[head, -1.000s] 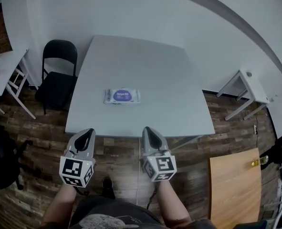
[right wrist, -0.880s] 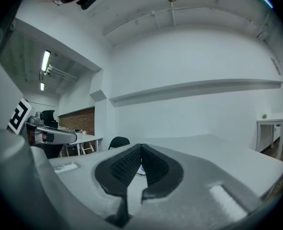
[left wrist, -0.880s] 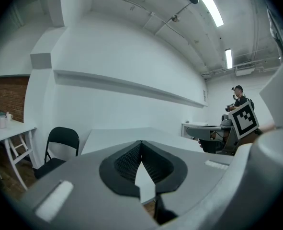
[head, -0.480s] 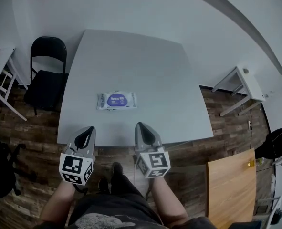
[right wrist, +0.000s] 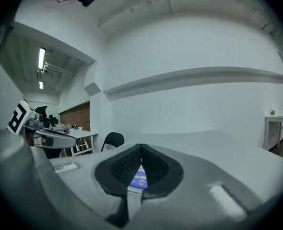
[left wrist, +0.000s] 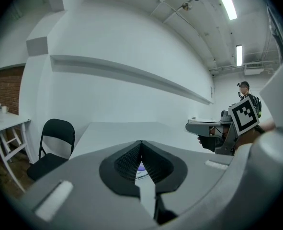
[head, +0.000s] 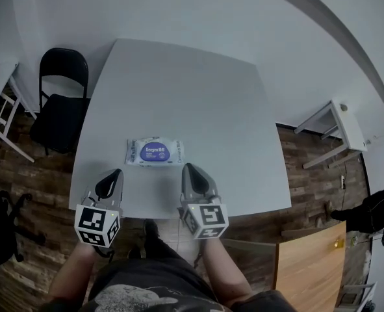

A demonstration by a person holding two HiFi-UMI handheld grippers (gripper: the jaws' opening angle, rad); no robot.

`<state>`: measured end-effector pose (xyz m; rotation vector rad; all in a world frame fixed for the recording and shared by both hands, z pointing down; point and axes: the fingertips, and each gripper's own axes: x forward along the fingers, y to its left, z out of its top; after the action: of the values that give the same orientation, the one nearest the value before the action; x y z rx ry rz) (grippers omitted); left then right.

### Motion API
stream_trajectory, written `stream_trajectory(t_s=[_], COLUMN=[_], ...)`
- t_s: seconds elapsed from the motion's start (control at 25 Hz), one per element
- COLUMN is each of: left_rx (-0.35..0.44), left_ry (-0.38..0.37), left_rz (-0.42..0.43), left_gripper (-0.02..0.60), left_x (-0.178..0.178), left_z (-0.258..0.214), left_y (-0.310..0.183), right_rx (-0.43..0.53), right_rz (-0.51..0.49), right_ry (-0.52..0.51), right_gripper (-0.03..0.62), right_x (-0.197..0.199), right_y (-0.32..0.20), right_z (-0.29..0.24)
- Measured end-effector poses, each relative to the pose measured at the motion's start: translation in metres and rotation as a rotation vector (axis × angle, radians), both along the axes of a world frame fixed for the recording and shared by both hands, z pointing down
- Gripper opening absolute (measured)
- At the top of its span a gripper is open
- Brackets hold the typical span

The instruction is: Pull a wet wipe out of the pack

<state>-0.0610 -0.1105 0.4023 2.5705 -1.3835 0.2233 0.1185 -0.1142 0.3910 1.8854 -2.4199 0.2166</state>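
Observation:
A wet wipe pack (head: 154,152), white with a purple oval label, lies flat on the grey table (head: 198,103) near its front edge. My left gripper (head: 114,179) hovers over the table's front left corner, shut and empty, just short of the pack. My right gripper (head: 192,174) is shut and empty too, over the front edge beside the pack's right end. In the left gripper view a sliver of the pack (left wrist: 141,168) shows through the closed jaws. The right gripper view shows the pack's purple label (right wrist: 140,180) the same way.
A black folding chair (head: 60,103) stands at the table's left side. A white side table (head: 331,125) is at the right, a wooden tabletop (head: 308,265) at the lower right. The person's legs and feet are below the grippers. Another person stands far off at the right edge.
Both grippers have moved forward from in front of the table to over its front edge, closing on the pack. Both stayed shut.

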Motion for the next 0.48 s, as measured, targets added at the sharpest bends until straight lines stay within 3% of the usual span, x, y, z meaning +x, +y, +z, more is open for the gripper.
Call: stream_trajectory(t_s=[0.32, 0.48], left_rx=[-0.105, -0.096], left_ry=[-0.035, -0.027], left_rz=[-0.043, -0.065], left_gripper=[0.018, 0.018], left_x=[0.017, 0.023], left_z=[0.044, 0.051], left_y=[-0.039, -0.052], right_rx=[-0.035, -0.074], right_rz=[-0.045, -0.069], right_ry=[-0.028, -0.008], right_gripper=[-0.011, -0.011], right_x=[0.019, 0.025], right_y=[-0.044, -0.063], right_z=[0.016, 0.025])
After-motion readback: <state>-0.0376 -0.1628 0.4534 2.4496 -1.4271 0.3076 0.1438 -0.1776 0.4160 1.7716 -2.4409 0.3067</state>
